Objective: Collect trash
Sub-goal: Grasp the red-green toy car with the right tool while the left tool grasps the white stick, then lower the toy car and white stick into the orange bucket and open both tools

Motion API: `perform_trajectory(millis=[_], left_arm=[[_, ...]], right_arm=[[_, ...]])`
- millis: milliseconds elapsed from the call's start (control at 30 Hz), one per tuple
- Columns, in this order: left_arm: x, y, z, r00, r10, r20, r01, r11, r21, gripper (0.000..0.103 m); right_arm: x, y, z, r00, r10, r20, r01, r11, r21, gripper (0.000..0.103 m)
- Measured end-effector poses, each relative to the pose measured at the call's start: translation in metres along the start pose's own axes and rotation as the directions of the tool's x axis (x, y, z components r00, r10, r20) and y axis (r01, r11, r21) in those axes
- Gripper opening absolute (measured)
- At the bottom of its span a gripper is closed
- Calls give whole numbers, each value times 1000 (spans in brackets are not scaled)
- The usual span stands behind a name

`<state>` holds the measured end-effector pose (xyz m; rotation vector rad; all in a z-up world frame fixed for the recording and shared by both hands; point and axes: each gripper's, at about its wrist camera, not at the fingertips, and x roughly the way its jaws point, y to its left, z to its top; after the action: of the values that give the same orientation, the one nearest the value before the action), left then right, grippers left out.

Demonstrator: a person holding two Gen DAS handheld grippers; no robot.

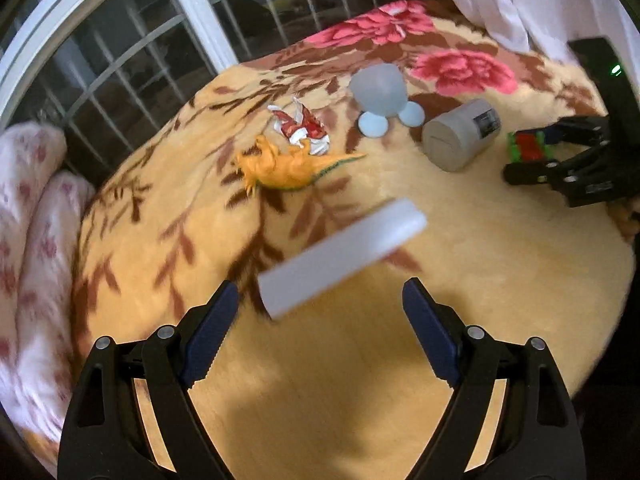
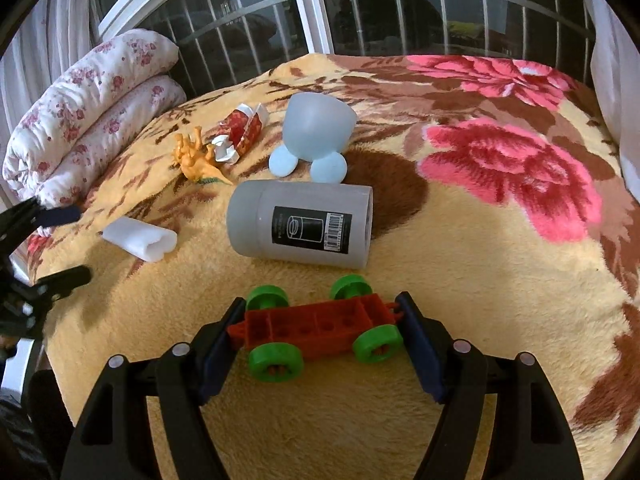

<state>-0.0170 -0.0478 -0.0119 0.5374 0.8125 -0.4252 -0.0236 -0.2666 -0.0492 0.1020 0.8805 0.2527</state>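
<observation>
Honestly, you've barely made a dent: the crumpled red-and-white wrapper [image 2: 240, 133] is untouched toward the bed's far edge by the window, touching the orange toy dinosaur [image 2: 197, 159]. The squashed white tube [image 1: 340, 254] lies loose on the blanket [image 2: 460, 280], just ahead of your left gripper [image 1: 320, 308], whose jaws stand wide with nothing in them. Your right gripper [image 2: 320, 330] has its jaws around the red toy car with green wheels [image 2: 322, 328], pads at both ends. I'd say that's a toy, not trash. No bin or bag shows anywhere, so everything's still left to collect. The grey canister [image 2: 300, 220] and pale blue cup [image 2: 316, 128] sit mid-bed.
</observation>
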Motion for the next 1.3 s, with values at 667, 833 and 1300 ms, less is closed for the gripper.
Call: perform_trajectory(millis=[667,833,1300], left_arm=[[42,2,15,994,-110,-25,107,990,-94,25],[1,11,3,989,-144,21,144,953,-268,17],[-112,-21,-68,980,-98,173,163,896,-412,15]], right_arm=[[0,-4,1,1000,27,5,-27,999,26,73],[-3,-6,1,999,44,25,-45,998,32,73],[-66,23,-14,992,27,121,-26,1000,-8,73]])
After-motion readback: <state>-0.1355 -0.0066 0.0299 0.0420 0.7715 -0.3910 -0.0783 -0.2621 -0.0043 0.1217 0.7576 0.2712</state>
